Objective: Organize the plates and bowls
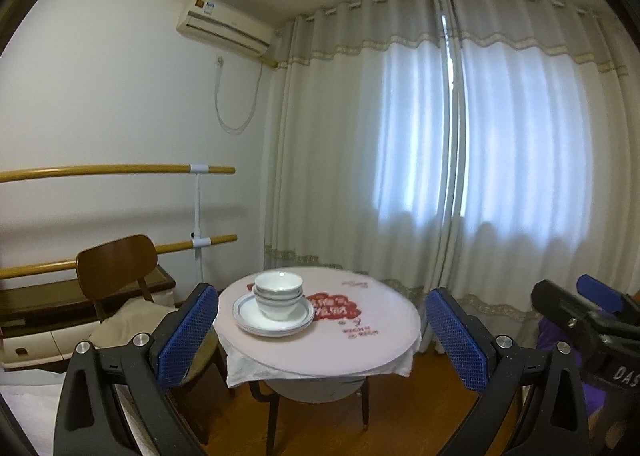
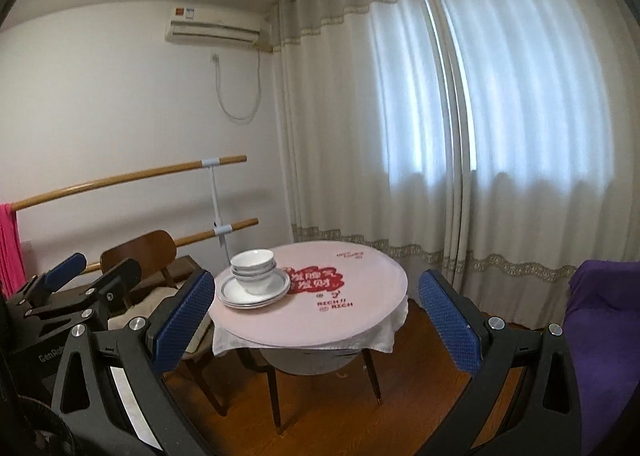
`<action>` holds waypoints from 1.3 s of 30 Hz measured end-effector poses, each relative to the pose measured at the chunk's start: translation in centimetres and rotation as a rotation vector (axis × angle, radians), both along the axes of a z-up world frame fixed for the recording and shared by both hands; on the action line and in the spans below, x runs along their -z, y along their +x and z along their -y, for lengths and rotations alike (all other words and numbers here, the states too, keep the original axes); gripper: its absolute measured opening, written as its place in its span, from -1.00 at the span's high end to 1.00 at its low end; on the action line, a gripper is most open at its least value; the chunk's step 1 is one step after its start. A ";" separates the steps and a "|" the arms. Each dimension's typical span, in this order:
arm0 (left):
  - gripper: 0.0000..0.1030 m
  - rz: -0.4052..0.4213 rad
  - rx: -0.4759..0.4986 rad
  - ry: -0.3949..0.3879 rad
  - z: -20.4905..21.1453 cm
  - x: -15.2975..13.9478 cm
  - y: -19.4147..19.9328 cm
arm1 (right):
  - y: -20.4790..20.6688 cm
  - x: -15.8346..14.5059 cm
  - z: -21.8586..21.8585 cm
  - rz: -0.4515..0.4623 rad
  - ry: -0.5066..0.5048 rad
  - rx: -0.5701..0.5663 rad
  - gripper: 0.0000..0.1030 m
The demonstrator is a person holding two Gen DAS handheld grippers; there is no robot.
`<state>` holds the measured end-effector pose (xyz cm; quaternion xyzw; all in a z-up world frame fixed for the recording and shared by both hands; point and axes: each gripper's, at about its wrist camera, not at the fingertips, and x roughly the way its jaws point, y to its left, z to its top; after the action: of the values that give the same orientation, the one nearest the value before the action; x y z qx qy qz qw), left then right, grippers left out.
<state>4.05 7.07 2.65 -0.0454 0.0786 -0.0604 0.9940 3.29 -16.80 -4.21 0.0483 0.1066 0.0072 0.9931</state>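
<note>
White bowls are nested upright upon stacked white, grey-rimmed plates. The pile is seen well beyond the spread jaws, nearer the left one, untouched.

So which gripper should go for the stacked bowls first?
Probably left: the bowls on the plates sit on the table's left side, nearer its open jaws. Both grippers are well back, so the edge is slight.
</note>
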 end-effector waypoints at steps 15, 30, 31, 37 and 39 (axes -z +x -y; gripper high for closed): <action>-0.99 0.077 -0.051 0.072 2.5 -2.4 -4.4 | -2.6 -3.6 -0.6 0.082 -0.014 -0.018 -1.00; -0.99 0.141 -0.049 0.073 3.2 -1.7 -5.4 | -4.6 -4.9 -0.7 0.150 -0.029 0.013 -1.00; -0.99 0.145 -0.050 0.072 3.2 -1.6 -5.4 | -4.7 -5.1 -0.7 0.155 -0.028 0.013 -1.00; -0.99 0.160 -0.053 0.071 3.2 -0.8 -5.7 | -4.9 -5.5 -0.6 0.170 -0.029 0.016 -1.00; -0.99 0.163 -0.053 0.071 3.0 -0.6 -5.6 | -5.0 -5.5 -0.7 0.174 -0.027 0.014 -1.00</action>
<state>-1.58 4.02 3.29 -0.0072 -0.0017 -0.0346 0.9994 -1.72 -16.10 1.26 0.0348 0.0198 0.0031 0.9992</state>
